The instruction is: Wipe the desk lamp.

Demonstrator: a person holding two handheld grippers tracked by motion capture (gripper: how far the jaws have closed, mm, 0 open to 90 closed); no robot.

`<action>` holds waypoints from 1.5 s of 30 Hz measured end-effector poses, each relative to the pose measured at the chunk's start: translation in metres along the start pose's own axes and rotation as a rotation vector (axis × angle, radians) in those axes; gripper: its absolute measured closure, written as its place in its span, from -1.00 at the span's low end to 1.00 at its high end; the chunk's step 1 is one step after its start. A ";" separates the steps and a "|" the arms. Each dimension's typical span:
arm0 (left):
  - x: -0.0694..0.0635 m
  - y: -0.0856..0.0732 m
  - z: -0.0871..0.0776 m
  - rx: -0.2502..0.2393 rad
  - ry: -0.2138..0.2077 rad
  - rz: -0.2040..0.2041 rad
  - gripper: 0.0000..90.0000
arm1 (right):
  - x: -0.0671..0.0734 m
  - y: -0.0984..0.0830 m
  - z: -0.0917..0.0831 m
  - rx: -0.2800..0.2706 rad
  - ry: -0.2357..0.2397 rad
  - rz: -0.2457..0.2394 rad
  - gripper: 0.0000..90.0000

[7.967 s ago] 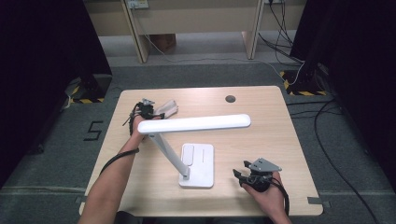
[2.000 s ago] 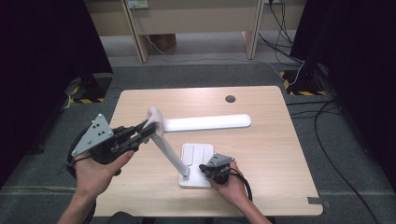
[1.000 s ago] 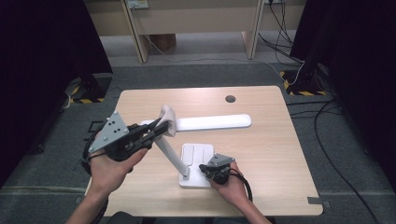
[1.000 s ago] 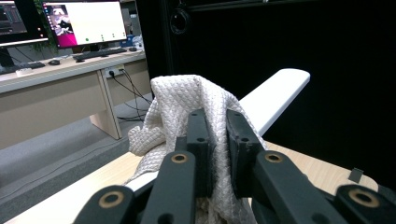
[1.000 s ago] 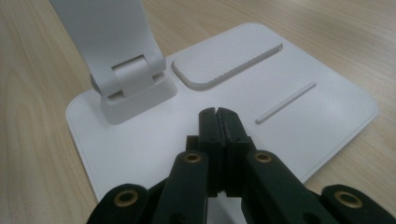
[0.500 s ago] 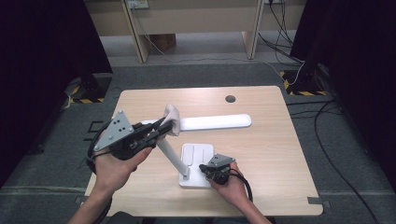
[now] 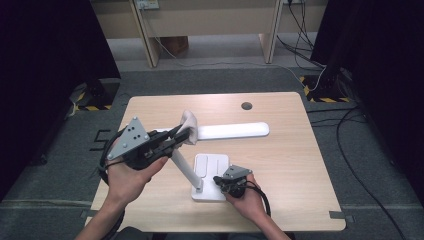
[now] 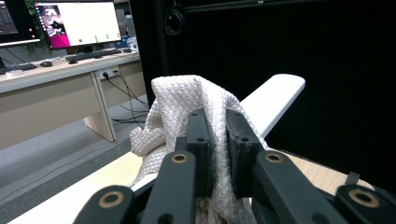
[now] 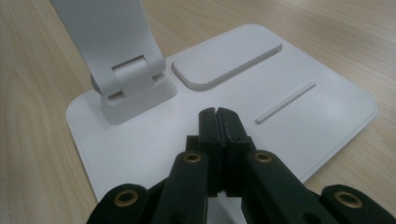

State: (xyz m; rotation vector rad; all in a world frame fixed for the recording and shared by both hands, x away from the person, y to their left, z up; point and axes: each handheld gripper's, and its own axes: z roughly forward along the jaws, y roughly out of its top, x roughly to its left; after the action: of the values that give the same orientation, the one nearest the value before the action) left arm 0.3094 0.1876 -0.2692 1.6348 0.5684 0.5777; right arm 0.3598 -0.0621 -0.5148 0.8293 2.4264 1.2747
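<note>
A white desk lamp stands on the table, with a flat base, a slanted arm and a long head bar. My left gripper is shut on a white waffle-weave cloth, which rests on the near end of the head bar. In the left gripper view the cloth bunches around the jaw tips and the lamp head runs away behind it. My right gripper is shut with nothing in it, tips pressed down on the lamp base near the arm's hinge.
The light wooden table has a round cable hole at its back. Grey floor surrounds it, with desk legs and cables behind and dark curtains on both sides. A monitor stands on a far desk in the left gripper view.
The left gripper with the cloth has shifted slightly right along the lamp head over the last second. The right gripper has stayed on the base.
</note>
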 end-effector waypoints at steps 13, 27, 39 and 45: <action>-0.002 0.001 0.004 0.000 -0.001 -0.007 0.82 | 0.001 0.000 0.000 0.001 -0.001 -0.008 0.99; -0.007 0.003 0.012 0.002 -0.002 0.002 0.82 | 0.001 0.000 0.000 0.000 -0.001 -0.010 0.99; -0.012 0.004 0.020 0.002 -0.014 0.001 0.82 | 0.001 0.000 0.000 0.000 -0.001 -0.009 0.99; -0.013 0.005 0.022 0.002 -0.019 0.001 0.82 | 0.000 0.000 0.000 -0.001 0.000 -0.008 0.99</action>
State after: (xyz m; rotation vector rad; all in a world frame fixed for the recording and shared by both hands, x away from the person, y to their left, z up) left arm 0.3143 0.1617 -0.2680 1.6413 0.5543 0.5617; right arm 0.3593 -0.0620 -0.5149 0.8180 2.4269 1.2724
